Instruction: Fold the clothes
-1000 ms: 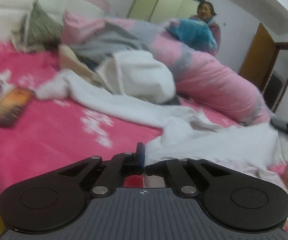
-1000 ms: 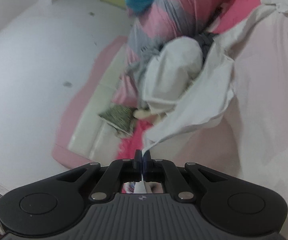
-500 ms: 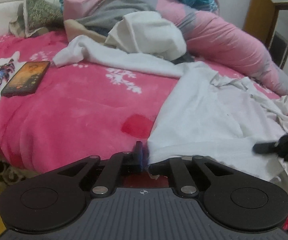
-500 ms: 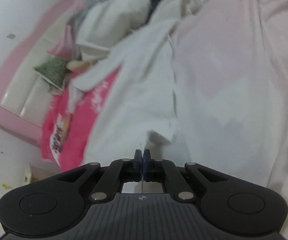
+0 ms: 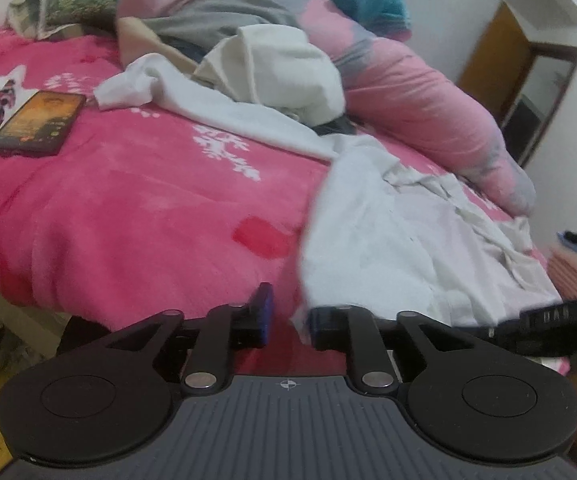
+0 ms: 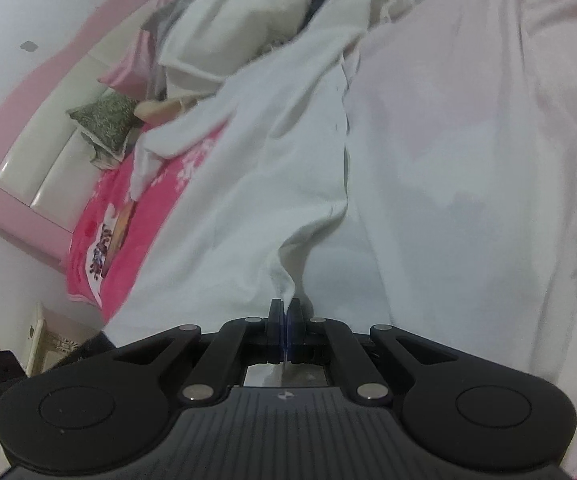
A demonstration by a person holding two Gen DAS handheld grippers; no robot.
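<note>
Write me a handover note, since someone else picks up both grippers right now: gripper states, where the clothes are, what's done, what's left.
Left hand-held gripper: open, nothing between its fingers, at the near hem of the white garment.
Right hand-held gripper: shut on a pinch of the same white garment's edge.
The garment lies spread and wrinkled on the pink blanket, one sleeve trailing toward the pile of other clothes by the pillows. A phone lies on the blanket to the left.
Done: garment laid out, no fold made yet.
Left: smooth it, fold it, then the pile.
</note>
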